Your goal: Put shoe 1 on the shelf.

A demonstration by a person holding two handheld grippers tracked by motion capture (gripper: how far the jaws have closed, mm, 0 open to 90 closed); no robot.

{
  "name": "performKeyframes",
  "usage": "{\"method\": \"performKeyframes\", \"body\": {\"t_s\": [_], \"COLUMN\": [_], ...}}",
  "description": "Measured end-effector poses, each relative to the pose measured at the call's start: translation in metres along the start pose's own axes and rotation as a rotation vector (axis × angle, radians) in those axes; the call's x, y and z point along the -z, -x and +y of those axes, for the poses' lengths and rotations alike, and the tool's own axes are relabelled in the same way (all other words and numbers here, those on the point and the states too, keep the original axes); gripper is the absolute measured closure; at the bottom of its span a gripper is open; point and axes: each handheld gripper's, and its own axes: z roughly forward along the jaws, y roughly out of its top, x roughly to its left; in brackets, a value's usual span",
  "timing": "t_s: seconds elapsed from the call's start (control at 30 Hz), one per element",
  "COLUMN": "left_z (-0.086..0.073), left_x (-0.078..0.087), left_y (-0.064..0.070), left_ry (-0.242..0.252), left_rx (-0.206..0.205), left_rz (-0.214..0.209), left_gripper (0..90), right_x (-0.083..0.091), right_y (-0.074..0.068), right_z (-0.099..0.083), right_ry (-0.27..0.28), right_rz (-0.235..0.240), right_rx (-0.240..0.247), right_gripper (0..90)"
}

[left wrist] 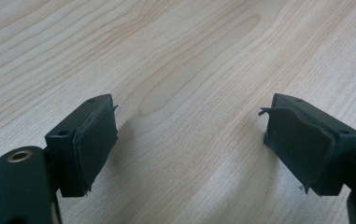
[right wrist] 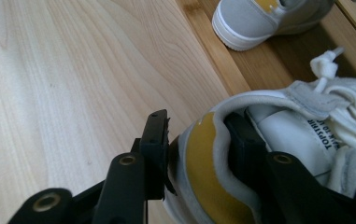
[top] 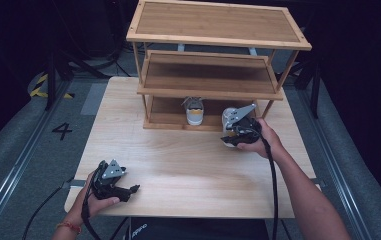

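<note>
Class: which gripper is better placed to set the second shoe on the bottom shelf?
Right. The right gripper already clamps the shoe's heel beside the bottom shelf; the left gripper rests open, far off.

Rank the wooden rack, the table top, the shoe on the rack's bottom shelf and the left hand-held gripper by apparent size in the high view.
1. Table top
2. Wooden rack, nearly as wide
3. Left hand-held gripper, nearer the camera, so unsure
4. Shoe
</note>
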Motion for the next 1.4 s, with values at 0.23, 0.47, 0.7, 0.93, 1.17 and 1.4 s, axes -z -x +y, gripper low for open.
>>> {"method": "performKeyframes", "body": {"t_s": [0.23,0.47,0.7,0.93,1.17,1.4], "left_z": [0.000,0.000,0.000,0.000,0.000,0.000], "left_x": [0.000,0.000,0.000,0.000,0.000,0.000], "left_y": [0.000,0.000,0.000,0.000,0.000,0.000], "left_ry": [-0.001,0.001,0.001,0.001,-0.005,-0.005], "left_rx": [-0.001,-0.001,0.000,0.000,-0.005,-0.005], "left_rz": [-0.001,-0.002,-0.005,-0.006,-0.005,-0.005], "left_gripper": [16.8,16.8,16.9,16.9,16.9,16.9], "right_x": [-0.018,-0.039,-0.060,-0.077,-0.084,-0.078], "right_y": [0.003,0.012,0.028,0.037,0.040,0.037], "right_z": [0.013,0.020,0.025,0.027,0.025,0.022], "right_ry": [0.011,0.011,0.010,0.027,0.049,0.061], "right_rz": [0.013,0.007,0.020,0.044,0.048,0.004], "right_rx": [0.041,0.068,0.056,0.039,0.027,0.014], "right_gripper": [64.6,64.6,64.5,64.3,62.5,53.1]}}
